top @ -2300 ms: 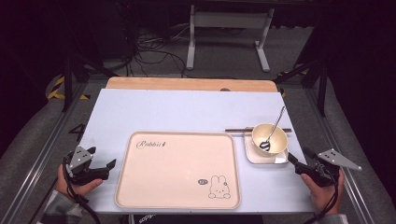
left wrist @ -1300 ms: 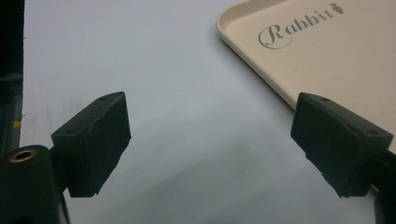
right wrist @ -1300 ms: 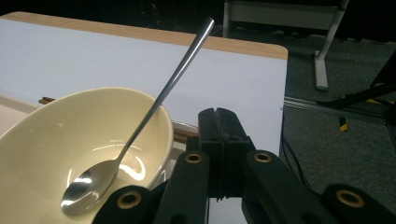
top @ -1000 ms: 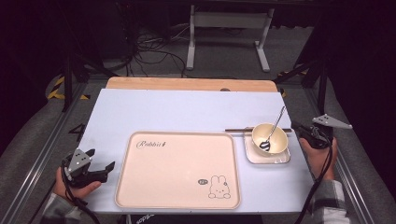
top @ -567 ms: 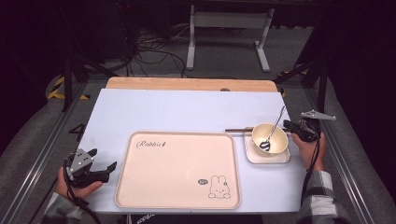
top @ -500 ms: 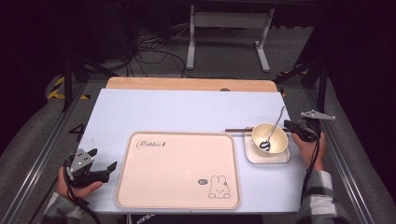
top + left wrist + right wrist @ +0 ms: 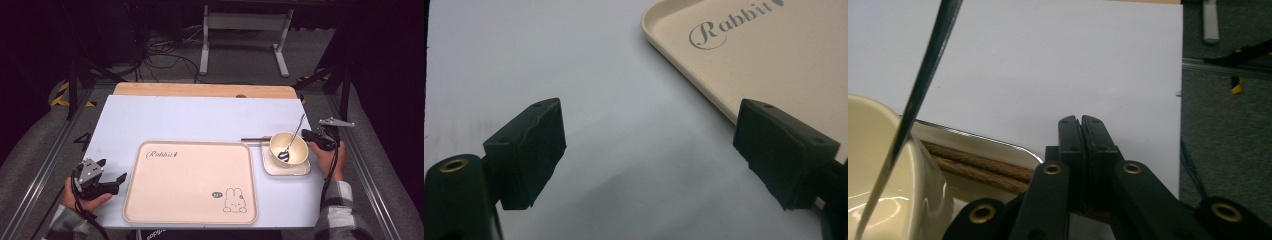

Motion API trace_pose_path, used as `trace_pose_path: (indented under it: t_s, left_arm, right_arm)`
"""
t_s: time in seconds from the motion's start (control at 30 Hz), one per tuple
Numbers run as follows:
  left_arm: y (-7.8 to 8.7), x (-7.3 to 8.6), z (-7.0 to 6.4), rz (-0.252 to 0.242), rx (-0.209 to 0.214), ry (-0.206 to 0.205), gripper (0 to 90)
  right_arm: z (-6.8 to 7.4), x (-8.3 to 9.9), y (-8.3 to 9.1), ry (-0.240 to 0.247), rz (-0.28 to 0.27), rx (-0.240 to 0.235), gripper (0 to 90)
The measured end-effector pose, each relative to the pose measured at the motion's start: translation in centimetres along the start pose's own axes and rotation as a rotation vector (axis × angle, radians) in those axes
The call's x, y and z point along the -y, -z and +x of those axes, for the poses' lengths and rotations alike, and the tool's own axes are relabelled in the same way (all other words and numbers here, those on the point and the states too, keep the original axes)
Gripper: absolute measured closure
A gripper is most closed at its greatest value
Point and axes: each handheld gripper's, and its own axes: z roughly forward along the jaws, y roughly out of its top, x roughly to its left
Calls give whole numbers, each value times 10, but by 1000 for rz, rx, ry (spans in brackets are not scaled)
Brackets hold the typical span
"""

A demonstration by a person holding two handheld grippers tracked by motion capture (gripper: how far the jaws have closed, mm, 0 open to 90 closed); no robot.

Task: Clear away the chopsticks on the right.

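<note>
Left gripper (image 7: pixel 644 160) jaws wide apart, white table (image 7: pixel 574 75) below, cream tray (image 7: pixel 774 55) corner — right jaw overlapping its edge

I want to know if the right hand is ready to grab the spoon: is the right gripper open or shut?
Shut. In the right gripper view the right gripper has its two black jaws pressed flat together, nothing between them, beside the bowl.

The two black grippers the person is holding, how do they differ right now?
The left gripper has its jaws spread wide with nothing between them; the right gripper has its jaws pressed together. The left gripper rests low beside the near left corner of the tray; the right gripper sits at the far right of the table, just beside the bowl with the spoon on its small plate. Both are black and hand-held.
</note>
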Motion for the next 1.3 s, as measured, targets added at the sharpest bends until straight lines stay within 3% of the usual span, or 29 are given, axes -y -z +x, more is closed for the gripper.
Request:
trace_pose_path:
  t_s: [0.4, 0.97, 1.2, 1.3]
  left_arm:
    - [0, 0, 0, 5, -8, 7, 147]
    - [3, 0, 0, 3, -2, 9, 147]
    - [6, 1, 0, -6, 0, 9, 147]
    - [5, 1, 1, -1, 2, 11, 147]
  right_arm:
    - [2, 1, -5, 37, 53, -8, 898]
    - [-1, 5, 7, 15, 79, -38, 900]
    - [-6, 12, 13, 25, 119, -70, 900]
    - [-3, 13, 15, 52, 145, -70, 900]
